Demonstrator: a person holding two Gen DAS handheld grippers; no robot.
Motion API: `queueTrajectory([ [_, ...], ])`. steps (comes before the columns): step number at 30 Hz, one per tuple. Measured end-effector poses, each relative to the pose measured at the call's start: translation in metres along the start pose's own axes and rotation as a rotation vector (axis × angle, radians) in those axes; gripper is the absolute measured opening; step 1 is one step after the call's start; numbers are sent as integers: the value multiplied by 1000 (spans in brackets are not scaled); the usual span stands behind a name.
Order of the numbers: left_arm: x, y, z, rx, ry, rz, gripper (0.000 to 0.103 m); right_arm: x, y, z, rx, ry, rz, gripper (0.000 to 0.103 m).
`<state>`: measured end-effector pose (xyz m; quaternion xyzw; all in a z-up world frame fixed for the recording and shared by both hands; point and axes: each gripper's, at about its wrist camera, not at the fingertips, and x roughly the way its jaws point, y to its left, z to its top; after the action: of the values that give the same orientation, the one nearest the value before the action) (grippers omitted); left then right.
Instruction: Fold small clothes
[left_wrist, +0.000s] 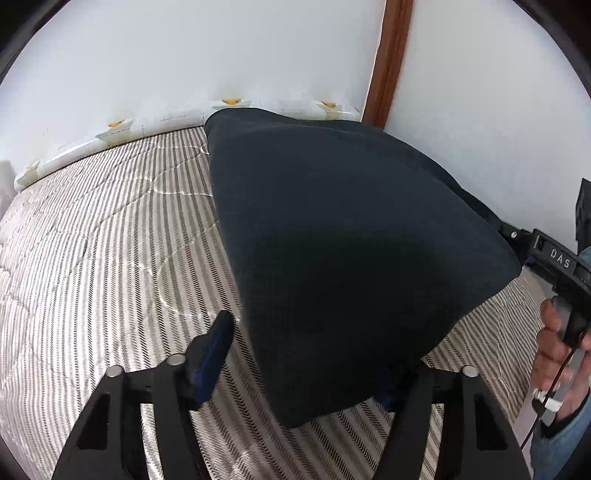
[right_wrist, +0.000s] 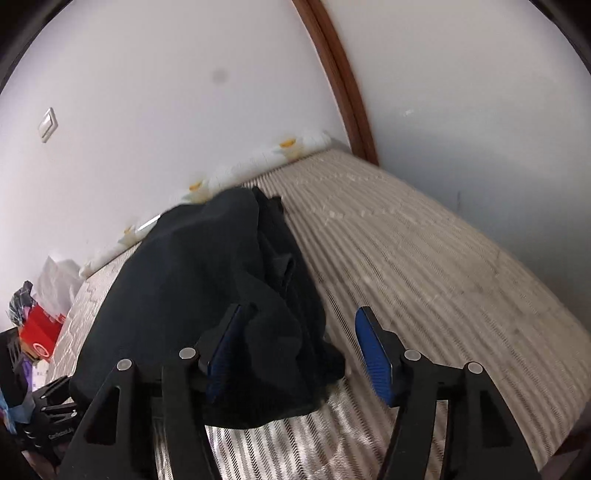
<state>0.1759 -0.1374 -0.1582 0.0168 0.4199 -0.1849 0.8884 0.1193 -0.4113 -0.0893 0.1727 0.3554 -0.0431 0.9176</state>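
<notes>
Left wrist view: one dark garment (left_wrist: 351, 240) draped over the left tool (left_wrist: 310, 365); its fingers are spread, right one hidden under cloth, grip unclear. Striped bed (left_wrist: 103, 240) bare to the left. A hand (left_wrist: 561, 343) at the right edge.

Right wrist view: right tool (right_wrist: 299, 354) spread, cloth bunched by its left finger (right_wrist: 221, 354), not pinched; bed open to the right

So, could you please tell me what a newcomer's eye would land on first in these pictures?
The dark garment dominates, heaped on the striped bed cover and filling the middle of both views. Next come the blue pads of the right hand-held gripper, standing apart with the cloth's near edge beside the left pad. A brown wooden post cuts across the white wall behind.
</notes>
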Motion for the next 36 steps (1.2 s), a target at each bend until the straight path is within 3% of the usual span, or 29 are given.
queueTrajectory([
  [3, 1, -4, 2, -6, -26, 42, 34, 11, 3, 0, -4, 29, 17, 56],
  [4, -2, -4, 2, -4, -36, 47, 30, 17, 5, 1, -17, 39, 39, 35],
  [8, -8, 5, 3, -11, -48, 42, 25, 23, 19, 6, -24, 30, 25, 23],
  [14, -28, 44, 2, -78, -71, 68, 23, 35, 57, 7, -42, 55, 91, 21],
  [23, -71, 136, -26, -190, -79, 187, 23, 68, 164, -9, -131, 125, 238, 21],
  [27, -79, 162, -42, -203, -44, 180, 23, 61, 184, -15, -156, 124, 308, 21],
  [33, -81, 159, -56, -174, -33, 179, 28, 28, 172, -20, -246, 109, 239, 23],
  [36, -82, 163, -59, -199, -9, 111, 33, 5, 184, -11, -315, 60, 203, 27],
])
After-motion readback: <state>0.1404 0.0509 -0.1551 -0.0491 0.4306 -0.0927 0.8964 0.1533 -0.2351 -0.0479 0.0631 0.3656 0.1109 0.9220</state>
